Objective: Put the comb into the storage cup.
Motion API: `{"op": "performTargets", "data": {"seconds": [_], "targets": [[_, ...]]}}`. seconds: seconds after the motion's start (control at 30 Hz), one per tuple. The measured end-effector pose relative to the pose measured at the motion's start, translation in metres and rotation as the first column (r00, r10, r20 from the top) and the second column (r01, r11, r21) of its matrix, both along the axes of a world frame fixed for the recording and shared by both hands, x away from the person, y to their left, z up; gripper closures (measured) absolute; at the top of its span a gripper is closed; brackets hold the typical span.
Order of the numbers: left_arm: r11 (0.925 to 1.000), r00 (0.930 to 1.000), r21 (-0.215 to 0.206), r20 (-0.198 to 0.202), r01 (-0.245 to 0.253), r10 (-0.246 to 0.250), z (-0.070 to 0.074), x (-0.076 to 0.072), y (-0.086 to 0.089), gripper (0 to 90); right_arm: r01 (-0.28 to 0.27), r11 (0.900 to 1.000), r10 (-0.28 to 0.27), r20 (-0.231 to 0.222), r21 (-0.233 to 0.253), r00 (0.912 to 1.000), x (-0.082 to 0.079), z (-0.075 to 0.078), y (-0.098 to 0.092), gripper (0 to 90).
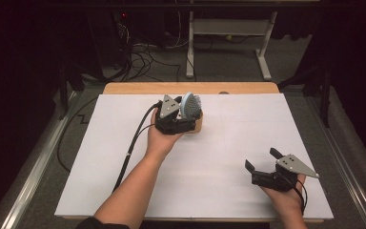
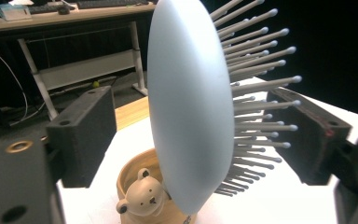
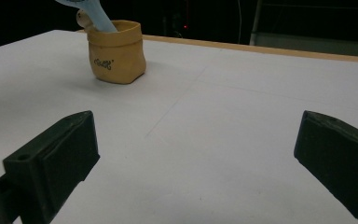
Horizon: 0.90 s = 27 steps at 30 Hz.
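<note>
The left gripper (image 2: 186, 135), jaws spread, is flanking the pale blue oval hairbrush (image 2: 191, 107) standing in the tan cup (image 2: 135, 175). A careless closing risks tipping both. The right gripper (image 1: 262, 164) is resting spread, well apart.

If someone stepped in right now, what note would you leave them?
Left gripper: open, jaws either side of the hairbrush, not touching it.
Right gripper: open, holds nothing, low over the table at near right.
The brush stands head up in the tan cup with a small bear figure on its rim, at the table's far middle.
Done: brush sits in the cup.
Left, probably: draw the left gripper clear.
</note>
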State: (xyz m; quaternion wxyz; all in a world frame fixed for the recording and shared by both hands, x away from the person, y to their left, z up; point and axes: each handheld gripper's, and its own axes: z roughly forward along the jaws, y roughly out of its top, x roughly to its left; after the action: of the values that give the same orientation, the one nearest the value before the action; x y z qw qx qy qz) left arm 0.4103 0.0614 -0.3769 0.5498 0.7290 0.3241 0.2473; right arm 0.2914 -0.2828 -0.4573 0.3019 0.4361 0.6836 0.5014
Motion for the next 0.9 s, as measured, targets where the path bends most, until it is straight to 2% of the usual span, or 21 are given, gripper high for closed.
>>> {"op": "performTargets", "data": {"seconds": [0.17, 0.53, 0.77, 0.9], "targets": [[0.9999, 0.9999, 0.001, 0.007, 0.012, -0.012, 0.0014, -0.0011, 0.0015, 14.2, 0.001, 1.000, -0.001, -0.002, 0.001, 1.0000, 0.0002, -0.0001, 0.0000, 0.2], [0.9985, 0.9985, -0.029, -0.025, 0.047, -0.048, 0.0024, -0.0018, 0.0022, 0.0, 0.002, 1.000, -0.002, 0.001, -0.002, 1.0000, -0.0003, 0.0006, -0.0001, 0.2], [0.9969, 0.9977, -0.039, -0.004, 0.068, -0.068, 0.0055, -0.0054, 0.0032, 0.0, 0.001, 1.000, -0.001, 0.002, -0.003, 1.0000, 0.0001, 0.0004, 0.0001, 0.2], [0.9955, 0.9966, -0.048, -0.011, 0.081, -0.082, 0.0071, -0.0065, 0.0054, 0.0, 0.001, 1.000, -0.001, 0.005, -0.005, 1.0000, -0.0004, 0.0009, 0.0004, 0.2]]}}
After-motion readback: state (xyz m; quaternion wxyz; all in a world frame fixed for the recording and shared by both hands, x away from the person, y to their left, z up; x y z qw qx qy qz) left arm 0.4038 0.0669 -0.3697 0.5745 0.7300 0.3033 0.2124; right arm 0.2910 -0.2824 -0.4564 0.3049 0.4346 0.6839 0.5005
